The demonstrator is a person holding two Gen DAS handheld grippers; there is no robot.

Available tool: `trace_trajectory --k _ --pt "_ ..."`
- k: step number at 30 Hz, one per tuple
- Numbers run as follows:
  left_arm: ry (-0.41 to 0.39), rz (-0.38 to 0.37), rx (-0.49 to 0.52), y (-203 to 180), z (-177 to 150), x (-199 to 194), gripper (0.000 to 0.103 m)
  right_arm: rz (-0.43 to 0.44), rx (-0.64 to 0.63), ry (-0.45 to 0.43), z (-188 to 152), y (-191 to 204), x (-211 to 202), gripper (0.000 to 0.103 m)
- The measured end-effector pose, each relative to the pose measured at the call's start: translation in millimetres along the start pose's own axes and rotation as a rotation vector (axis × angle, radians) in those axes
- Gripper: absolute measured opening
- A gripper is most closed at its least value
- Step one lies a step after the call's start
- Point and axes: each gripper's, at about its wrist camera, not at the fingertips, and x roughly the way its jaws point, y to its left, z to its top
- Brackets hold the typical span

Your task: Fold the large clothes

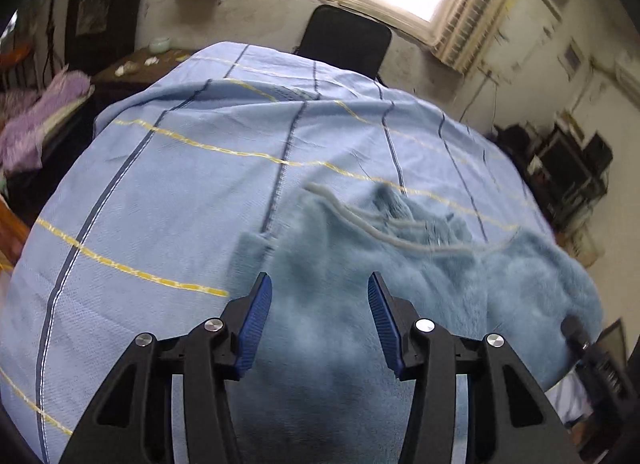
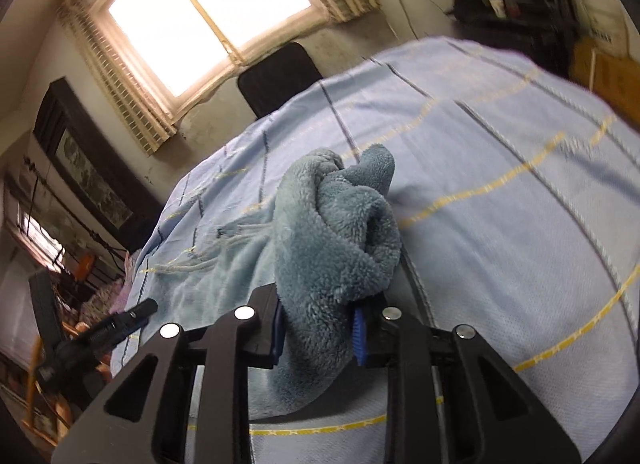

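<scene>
Fleece garment in right gripper

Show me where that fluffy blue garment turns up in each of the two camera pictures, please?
Left wrist view: the fluffy blue garment spreads over the lower right, on the striped sheet, beyond the open left gripper.
Right wrist view: a bunched fold of it rises at the centre, pinched in the right gripper.
Shared landmark: the black chair back under the window.

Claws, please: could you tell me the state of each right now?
Left claw: open above the fleece garment, holding nothing.
Right claw: closed on the fleece garment.
</scene>
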Motion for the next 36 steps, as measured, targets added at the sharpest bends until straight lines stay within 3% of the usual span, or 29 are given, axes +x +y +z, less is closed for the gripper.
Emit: trace_trajectory --k 2,4,6,8,12,19,22,24,27,30,32,33,34,36 --pt "-0.014 -0.037 -0.034 12 6 -11 0.052 0.002 -0.07 -0.021 -1 22 -5 0.024" --pt "-0.024 -0.072 -0.049 17 10 -21 0.06 0.013 -0.145 -0.037 -5 47 -9 0.024" --pt "-0.025 -0.144 -0.061 20 11 -30 0.061 0.026 -0.232 -0.047 -12 75 -11 0.024" --pt "0.0 -0.249 -0.057 17 11 -33 0.063 0.032 -0.325 -0.052 -24 103 -10 0.024" --pt "0.075 -0.382 -0.029 1 4 -25 0.068 0.036 -0.516 -0.044 -61 148 -2 0.024" --pt "0.118 -0.457 -0.062 -5 -1 -14 0.075 0.002 -0.703 -0.002 -103 164 9 0.024" --pt "0.061 -0.473 -0.049 -4 0 -27 0.076 0.0 -0.744 0.006 -111 165 9 0.024" --pt "0.054 -0.458 -0.028 -8 -1 -28 0.082 0.008 -0.754 0.005 -112 165 8 0.024" --pt "0.146 -0.439 -0.024 -15 -6 -2 0.085 0.024 -0.76 0.008 -115 165 6 0.024" --pt "0.185 -0.441 -0.04 -14 -8 16 0.085 0.027 -0.791 0.005 -116 163 9 0.024" --pt "0.171 -0.452 -0.02 -17 -9 17 0.082 0.031 -0.812 0.009 -120 161 9 0.024" --pt "0.154 -0.449 0.005 -21 -9 17 0.068 0.029 -0.829 0.011 -123 162 10 0.024" --pt "0.148 -0.446 0.026 -24 -9 17 0.047 0.025 -0.849 0.012 -123 162 12 0.025" --pt "0.147 -0.45 0.045 -28 -9 20 0.031 0.017 -0.898 0.008 -130 164 12 0.028"
